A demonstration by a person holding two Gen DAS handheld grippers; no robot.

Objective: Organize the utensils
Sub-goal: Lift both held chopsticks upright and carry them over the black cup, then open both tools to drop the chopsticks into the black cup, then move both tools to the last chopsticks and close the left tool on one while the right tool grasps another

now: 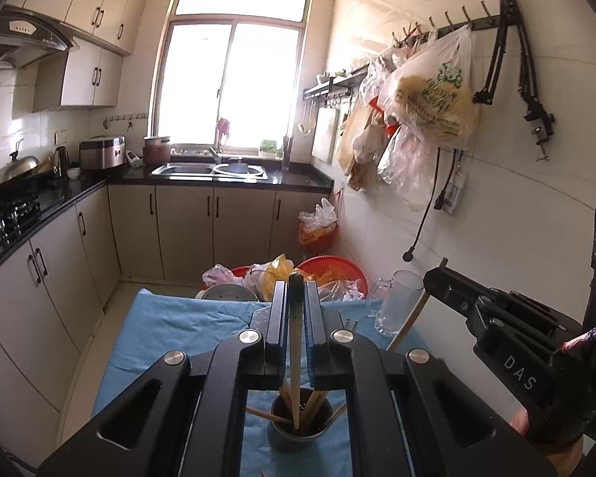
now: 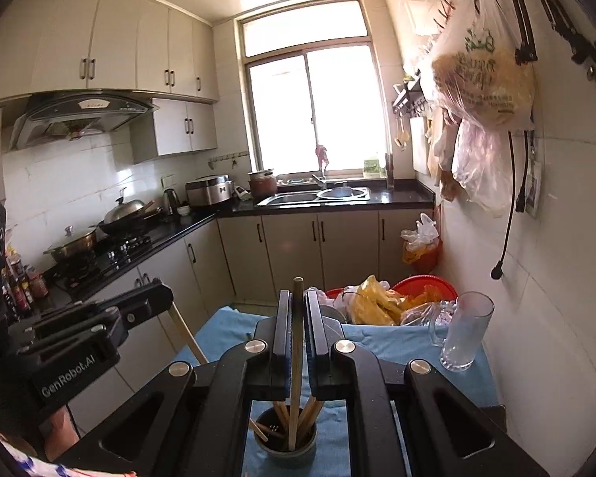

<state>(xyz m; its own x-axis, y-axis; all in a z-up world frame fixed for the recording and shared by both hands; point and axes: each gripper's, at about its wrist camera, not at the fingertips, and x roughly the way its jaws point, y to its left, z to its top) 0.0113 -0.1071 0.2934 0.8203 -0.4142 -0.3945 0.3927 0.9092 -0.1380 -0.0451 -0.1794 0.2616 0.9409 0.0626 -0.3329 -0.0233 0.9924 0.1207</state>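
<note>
A dark round holder cup (image 1: 300,429) stands on the blue cloth and holds several wooden chopsticks; it also shows in the right wrist view (image 2: 288,443). My left gripper (image 1: 296,298) is shut on a wooden chopstick (image 1: 295,357) whose lower end reaches into the cup. My right gripper (image 2: 297,306) is shut on another wooden chopstick (image 2: 296,365), its lower end also in the cup. Each gripper shows from the side in the other's view, the right one (image 1: 496,310) and the left one (image 2: 99,318), each with a chopstick below it.
A clear glass mug (image 2: 463,332) stands on the blue-clothed table (image 1: 171,318) by the right wall. Red basins with plastic bags (image 2: 393,302) sit beyond the table. Counter, stove and sink line the left and far walls. Bags hang on the right wall.
</note>
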